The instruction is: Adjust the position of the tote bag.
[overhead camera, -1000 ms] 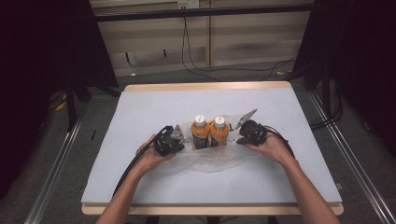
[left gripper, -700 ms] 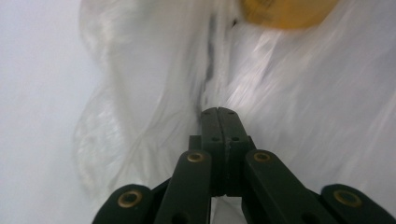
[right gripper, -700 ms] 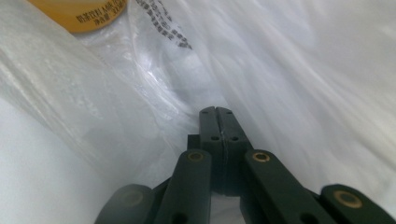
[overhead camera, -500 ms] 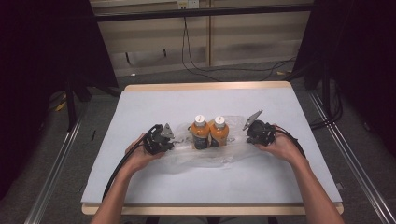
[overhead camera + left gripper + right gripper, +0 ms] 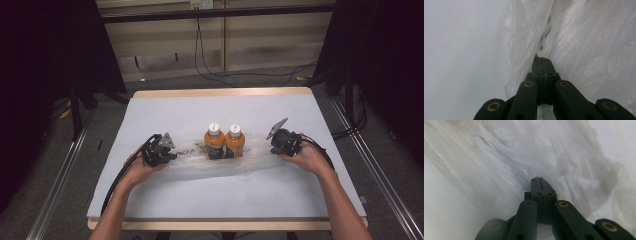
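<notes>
Two bottles (image 5: 224, 141) stand mid-frame on the table (image 5: 165, 107) inside a clear bag (image 5: 220, 167). The left claw (image 5: 171, 155) and right claw (image 5: 272, 148) each pinch a bag end, jaws closed on film. Pull evenly and low, forearms angled in from the bottom corners.

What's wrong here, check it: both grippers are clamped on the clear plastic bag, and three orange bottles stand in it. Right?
Not quite. The high view shows two orange bottles, not three. The left gripper and right gripper are both clamped on the clear plastic bag.
</notes>
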The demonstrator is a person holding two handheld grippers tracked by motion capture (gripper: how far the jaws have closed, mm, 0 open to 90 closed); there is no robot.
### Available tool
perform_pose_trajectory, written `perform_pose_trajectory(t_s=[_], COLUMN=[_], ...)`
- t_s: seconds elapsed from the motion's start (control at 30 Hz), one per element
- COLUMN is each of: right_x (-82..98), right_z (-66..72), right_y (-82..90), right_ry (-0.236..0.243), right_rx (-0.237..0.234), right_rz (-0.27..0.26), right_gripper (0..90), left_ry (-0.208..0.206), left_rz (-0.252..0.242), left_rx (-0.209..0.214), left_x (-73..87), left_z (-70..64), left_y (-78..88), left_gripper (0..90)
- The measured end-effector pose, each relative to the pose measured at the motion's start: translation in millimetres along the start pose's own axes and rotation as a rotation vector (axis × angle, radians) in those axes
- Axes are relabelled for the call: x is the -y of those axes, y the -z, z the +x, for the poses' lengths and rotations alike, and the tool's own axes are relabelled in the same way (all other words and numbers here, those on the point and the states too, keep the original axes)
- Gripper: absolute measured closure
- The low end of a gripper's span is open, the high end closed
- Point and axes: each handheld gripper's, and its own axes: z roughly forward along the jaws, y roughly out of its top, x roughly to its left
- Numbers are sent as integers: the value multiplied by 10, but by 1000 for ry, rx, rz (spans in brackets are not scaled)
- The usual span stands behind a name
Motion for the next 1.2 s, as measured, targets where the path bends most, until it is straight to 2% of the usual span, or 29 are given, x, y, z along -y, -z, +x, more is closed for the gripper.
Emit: perform_pose_trajectory(t_s=[0.07,0.1,0.13,0.37,0.5,0.67,0.9,0.97,1.07,1.17,1.2], right_x=[15,19,27,83,115,139,166,163,168,192,199], right_z=[-5,-1,-12,-33,-39,-22,3,13,20,11,9], right_y=[3,11,11,30,41,58,76,75,83,87,101], right_ry=[7,-8,-6,-13,-37,-35,-48,-33,-37,-51,-70], right_rx=[0,-3,-3,-19,-28,-20,-19,-7,-1,-11,-26], right_rz=[-2,4,1,-4,-9,-2,-1,0,3,-40,-57], right_gripper=[900,900,900,900,900,900,900,900,900,900,900], left_ry=[-10,-29,-27,-8,-5,19,42,70,112,127,125], left_rz=[12,31,33,23,39,24,28,16,-39,-82,-107], left_rx=[-8,-11,-7,-4,-17,-16,-10,12,35,61,63], left_x=[-12,-23,-26,31,38,105,148,169,200,202,189], left_z=[-17,-16,-13,37,29,49,66,74,90,111,106], left_y=[1,9,8,31,43,76,109,125,156,201,221], left_gripper=[900,900,900,900,900,900,900,900,900,900,900])
